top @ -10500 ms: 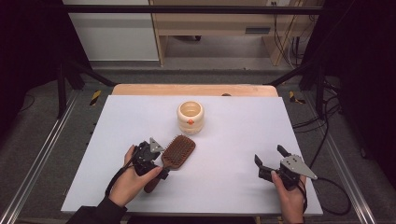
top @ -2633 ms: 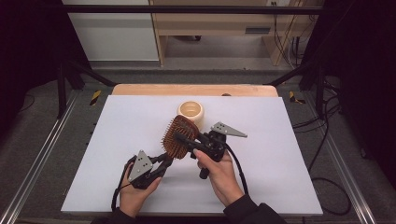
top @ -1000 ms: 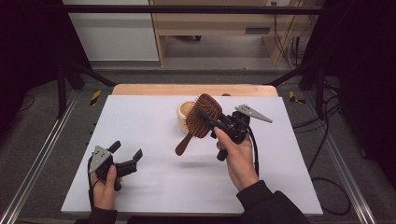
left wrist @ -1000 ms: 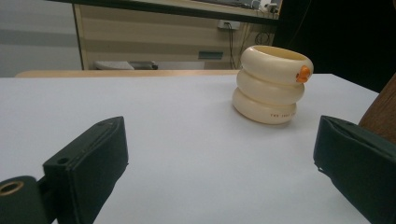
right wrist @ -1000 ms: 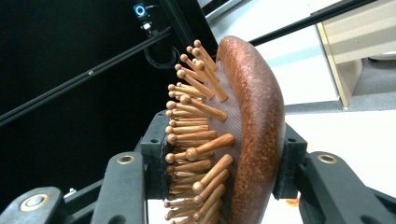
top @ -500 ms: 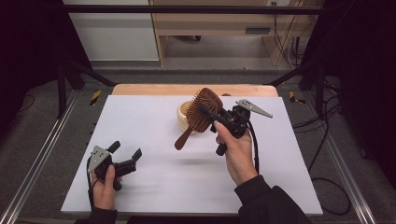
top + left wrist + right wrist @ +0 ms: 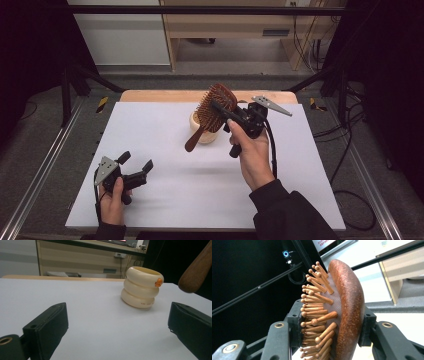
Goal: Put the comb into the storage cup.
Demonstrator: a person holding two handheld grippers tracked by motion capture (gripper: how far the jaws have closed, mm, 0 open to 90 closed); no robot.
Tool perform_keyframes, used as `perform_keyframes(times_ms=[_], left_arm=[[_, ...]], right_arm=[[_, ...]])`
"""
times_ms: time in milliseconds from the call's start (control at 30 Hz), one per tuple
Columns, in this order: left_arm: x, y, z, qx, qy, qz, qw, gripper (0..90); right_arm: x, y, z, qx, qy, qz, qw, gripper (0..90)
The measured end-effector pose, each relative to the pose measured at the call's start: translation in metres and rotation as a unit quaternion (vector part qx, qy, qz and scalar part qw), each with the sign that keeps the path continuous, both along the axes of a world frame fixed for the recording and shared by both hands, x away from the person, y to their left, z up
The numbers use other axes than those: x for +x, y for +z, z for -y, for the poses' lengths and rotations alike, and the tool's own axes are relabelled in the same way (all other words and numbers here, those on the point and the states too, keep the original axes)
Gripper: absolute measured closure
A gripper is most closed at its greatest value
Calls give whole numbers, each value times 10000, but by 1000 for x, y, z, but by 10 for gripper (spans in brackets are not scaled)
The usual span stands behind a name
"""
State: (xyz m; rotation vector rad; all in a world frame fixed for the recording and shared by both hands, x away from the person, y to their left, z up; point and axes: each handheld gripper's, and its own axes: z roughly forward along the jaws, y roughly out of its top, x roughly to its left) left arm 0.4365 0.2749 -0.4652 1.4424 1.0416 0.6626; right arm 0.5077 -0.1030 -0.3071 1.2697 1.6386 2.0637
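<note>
The right tool (image 7: 223, 111) is clamped on the head of the wooden hairbrush (image 7: 215, 107), holding it in the air above the cream holder (image 7: 199, 138) near the far edge of the table (image 7: 150, 125). To do this well, the handle should point straight down over the holder's opening before lowering, with the grip kept firm. The left tool (image 7: 134, 167) rests open and empty near the front left corner.
</note>
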Motion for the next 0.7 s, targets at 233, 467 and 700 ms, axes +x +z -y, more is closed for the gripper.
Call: perform_keyframes(times_ms=[233,467,700], left_arm=[[1,0,0,15,-8,-10,10000,29],[0,0,1,65,-24,-11,10000,29],[0,0,1,80,-21,-4,10000,29]], right_arm=[[10,15,-3,44,-68,5,10000,510],[24,22,1,164,-223,45,9996,509],[38,25,6,430,-360,29,9984,509]])
